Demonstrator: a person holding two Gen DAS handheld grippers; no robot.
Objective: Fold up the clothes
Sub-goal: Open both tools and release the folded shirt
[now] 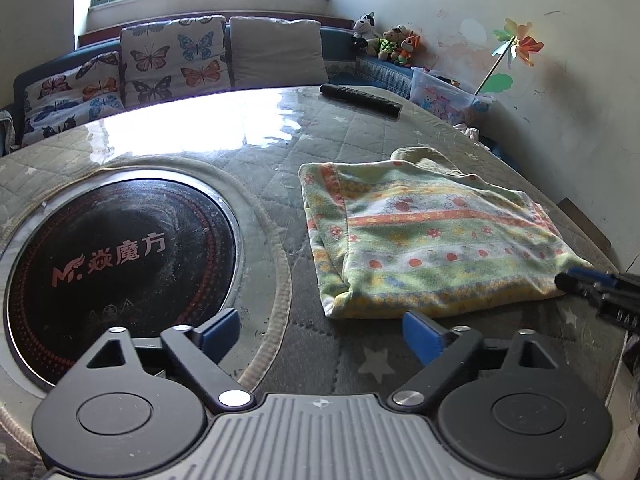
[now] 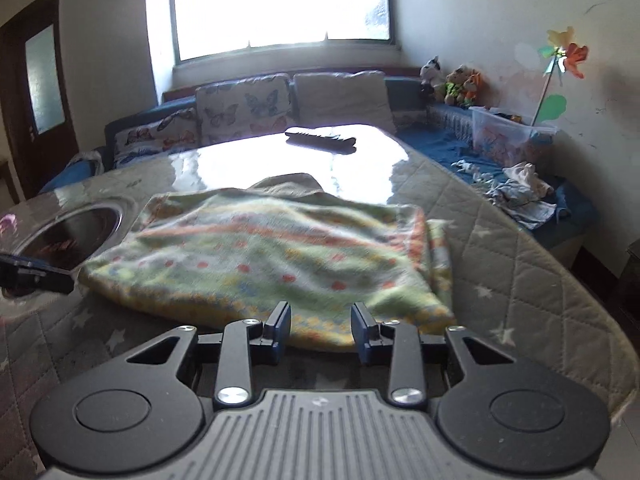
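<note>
The folded green patterned garment [image 1: 432, 240] is lying on the quilted counter [image 1: 280, 152], just right of the round black cooktop [image 1: 120, 264] set into the surface. The left gripper [image 1: 322, 334] is hovering short of the garment's near edge, its fingers [image 1: 420, 336] standing wide apart with nothing between them. The right gripper [image 2: 322, 330] is facing the garment's near hem, its fingers [image 2: 280, 326] partly open and gripping nothing; the cloth is showing in the gap beyond them. A black remote [image 1: 360, 100] is lying at the counter's far side, well apart from the garment. Beyond it, butterfly cushions [image 1: 172, 56] are leaning on a sofa, with plush toys [image 1: 392, 42], a clear plastic box [image 1: 448, 98] and a pinwheel [image 1: 518, 46] along the wall.
</note>
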